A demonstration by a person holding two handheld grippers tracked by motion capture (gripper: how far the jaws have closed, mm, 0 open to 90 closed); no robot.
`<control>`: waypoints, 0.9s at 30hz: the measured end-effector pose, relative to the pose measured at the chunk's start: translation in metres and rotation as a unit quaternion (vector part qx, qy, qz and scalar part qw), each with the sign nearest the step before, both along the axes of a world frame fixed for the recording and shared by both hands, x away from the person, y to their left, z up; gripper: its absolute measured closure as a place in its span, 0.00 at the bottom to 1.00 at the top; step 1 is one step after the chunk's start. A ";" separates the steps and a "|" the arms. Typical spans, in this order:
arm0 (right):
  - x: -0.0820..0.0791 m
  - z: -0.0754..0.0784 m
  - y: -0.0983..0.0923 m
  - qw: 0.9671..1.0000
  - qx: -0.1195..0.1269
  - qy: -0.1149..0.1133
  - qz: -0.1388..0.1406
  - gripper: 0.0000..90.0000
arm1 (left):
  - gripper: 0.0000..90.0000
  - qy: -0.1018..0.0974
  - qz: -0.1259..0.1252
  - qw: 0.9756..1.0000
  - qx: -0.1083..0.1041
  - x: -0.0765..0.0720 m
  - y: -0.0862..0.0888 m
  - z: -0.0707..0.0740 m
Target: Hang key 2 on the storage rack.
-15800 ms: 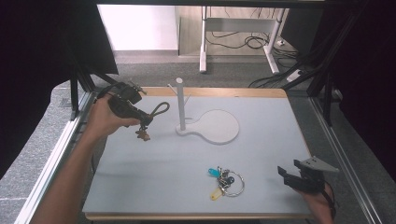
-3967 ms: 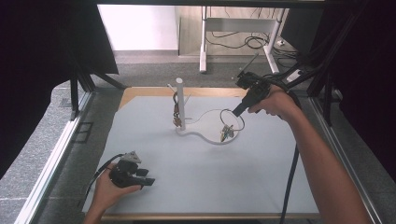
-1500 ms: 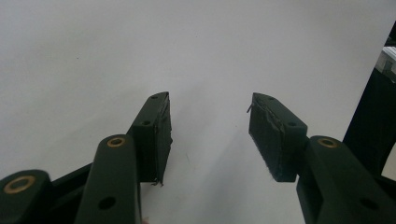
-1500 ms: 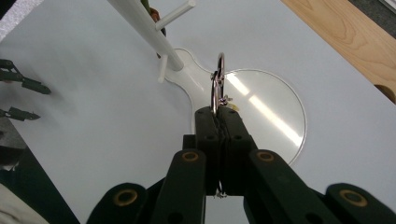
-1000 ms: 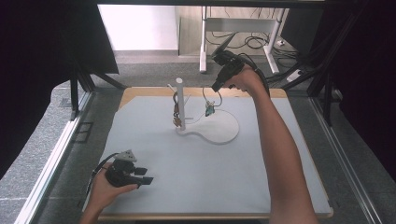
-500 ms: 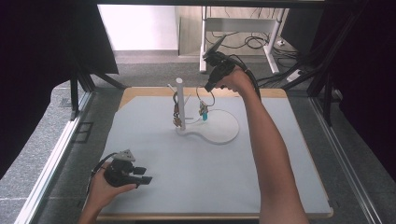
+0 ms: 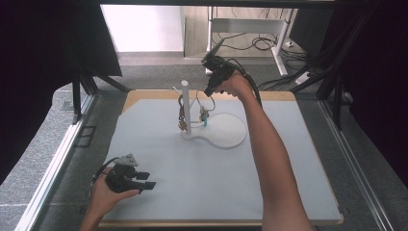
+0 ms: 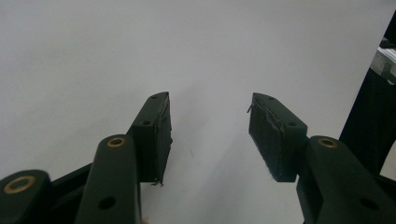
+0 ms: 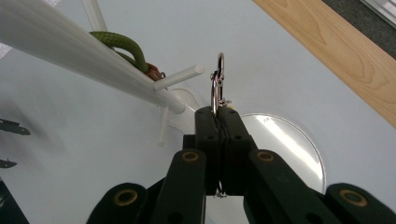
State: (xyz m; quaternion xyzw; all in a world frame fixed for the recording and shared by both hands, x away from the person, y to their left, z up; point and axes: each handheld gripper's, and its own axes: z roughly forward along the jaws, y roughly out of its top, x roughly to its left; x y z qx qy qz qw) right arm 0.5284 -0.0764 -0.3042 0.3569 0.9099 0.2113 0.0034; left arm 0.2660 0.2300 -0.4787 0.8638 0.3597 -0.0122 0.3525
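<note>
Even, soft light falls on the pale surface in the high view, bright from a white patch of floor beyond its far edge, while the sides of that view sink into near-black and the forearms cast only faint shadows. In the left gripper view the surface reads as a flat, washed-out grey-white with a mild falloff toward the corners, and the black pads are sharp enough to show frayed edges. In the right gripper view the white stand is blurred close to the lens, its round base carries streaks of glare, and the key ring glints.
</note>
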 end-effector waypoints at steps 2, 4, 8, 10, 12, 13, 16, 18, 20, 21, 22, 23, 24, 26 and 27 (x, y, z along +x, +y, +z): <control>0.000 -0.001 0.002 1.000 -0.002 -0.001 0.005 0.98 | 0.55 0.000 -0.001 1.000 0.001 0.000 0.000 0.000; -0.001 -0.002 0.004 1.000 -0.002 0.002 0.004 0.98 | 0.55 -0.001 -0.001 1.000 -0.001 0.000 0.000 0.000; -0.001 -0.003 0.007 1.000 -0.002 0.002 0.009 0.98 | 0.55 -0.001 -0.001 1.000 0.002 0.000 0.000 0.000; -0.002 -0.005 0.009 1.000 -0.001 0.003 0.009 0.98 | 0.55 -0.001 -0.003 1.000 0.003 0.000 0.000 0.000; -0.003 -0.006 0.010 1.000 -0.003 0.002 0.013 0.98 | 0.55 -0.001 -0.002 1.000 0.004 0.000 0.000 0.000; -0.003 -0.007 0.011 1.000 -0.002 0.004 0.014 0.98 | 0.55 -0.001 -0.002 1.000 0.002 0.000 0.000 0.000; -0.004 -0.012 0.013 1.000 -0.002 0.006 0.019 0.98 | 0.55 -0.001 -0.002 1.000 0.003 0.000 0.000 0.000; -0.005 -0.015 0.015 1.000 -0.002 0.010 0.019 0.98 | 0.55 -0.001 -0.002 1.000 0.003 0.000 0.000 0.000; -0.006 -0.019 0.017 1.000 -0.004 0.012 0.025 0.98 | 0.55 0.000 -0.003 1.000 0.005 0.000 0.000 0.000; -0.006 -0.020 0.018 1.000 -0.003 0.012 0.026 0.98 | 0.55 -0.001 -0.003 1.000 0.004 0.000 0.000 -0.001; -0.006 -0.022 0.019 1.000 -0.003 0.013 0.025 0.98 | 0.54 -0.001 -0.003 1.000 0.004 0.000 0.000 -0.001; -0.006 -0.023 0.019 1.000 -0.004 0.014 0.027 0.98 | 0.55 0.000 -0.003 1.000 0.004 0.000 -0.001 -0.001; -0.007 -0.024 0.021 0.999 -0.002 0.016 0.027 0.98 | 0.54 0.000 -0.003 1.000 0.004 0.000 -0.001 -0.001; -0.008 -0.026 0.023 0.999 -0.005 0.019 0.030 0.98 | 0.54 0.000 -0.004 1.000 0.005 0.000 -0.001 -0.001; -0.008 -0.027 0.024 0.999 -0.003 0.019 0.033 0.98 | 0.54 0.001 -0.004 1.000 0.005 0.000 -0.001 -0.001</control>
